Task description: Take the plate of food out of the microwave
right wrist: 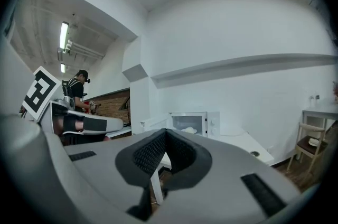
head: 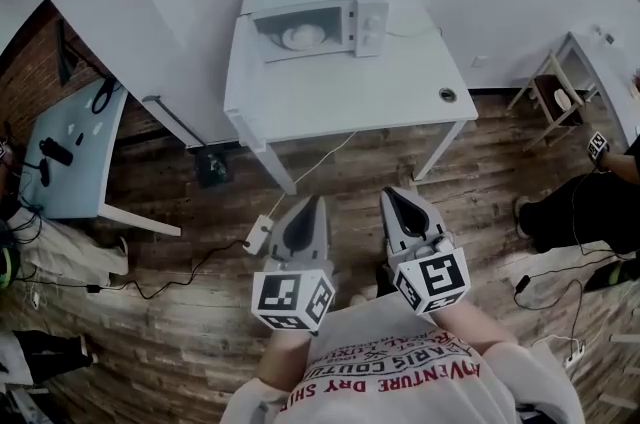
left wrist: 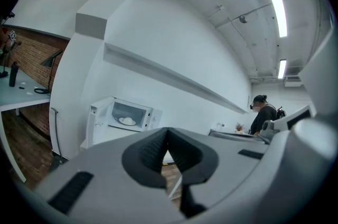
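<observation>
One microwave (head: pixel 318 27), one plate of food (head: pixel 303 37), two hand-held grippers (head: pixel 316 202) (head: pixel 393 196).

Bare tabletop (head: pixel 345 97) in front of microwave (head: pixel 372 10)

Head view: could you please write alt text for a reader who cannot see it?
From above, a person holds the left gripper and the right gripper, both shut and empty, above a wooden floor, short of a white table. On the table's far part stands a white microwave with a plate of food inside.
</observation>
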